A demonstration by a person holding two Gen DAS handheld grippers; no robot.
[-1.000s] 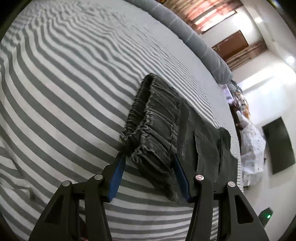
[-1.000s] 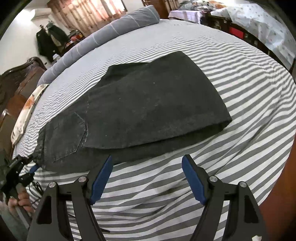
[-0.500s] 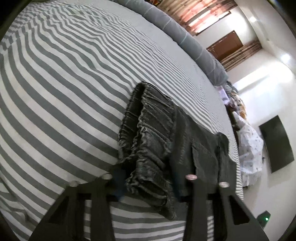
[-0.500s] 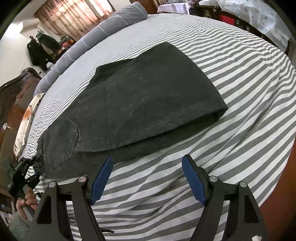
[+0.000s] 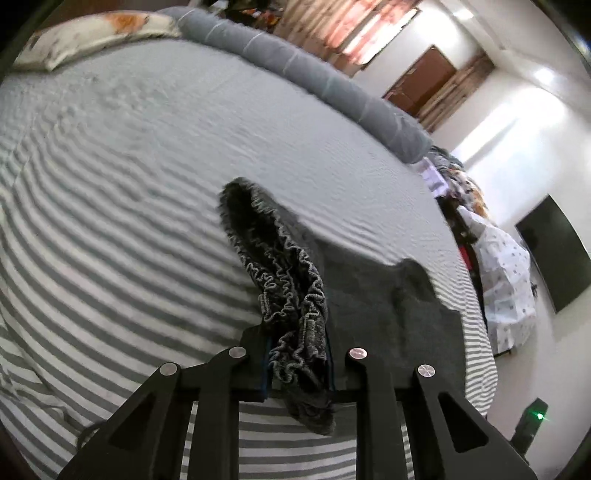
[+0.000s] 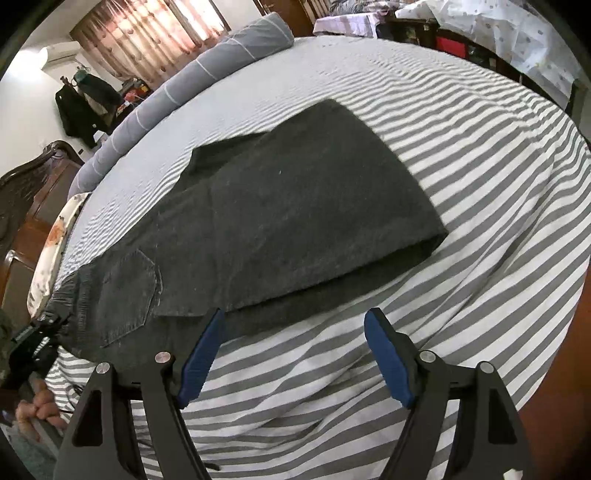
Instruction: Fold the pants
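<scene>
left tongs (image 5: 299, 363): clamped on waistband (image 5: 291, 291) | right tongs (image 6: 291, 354): wide, empty, beside pants (image 6: 295, 206) | lift waistband evenly, carry toward folded end, keep layers aligned

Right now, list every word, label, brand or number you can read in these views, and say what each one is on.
None: no readable text in either view.
The pants show no legible label or tag.
The striped bedsheet, grey bolster and floral pillow carry patterns only.
The dark wall screen is blank.
The device with a green light shows no lettering.
</scene>
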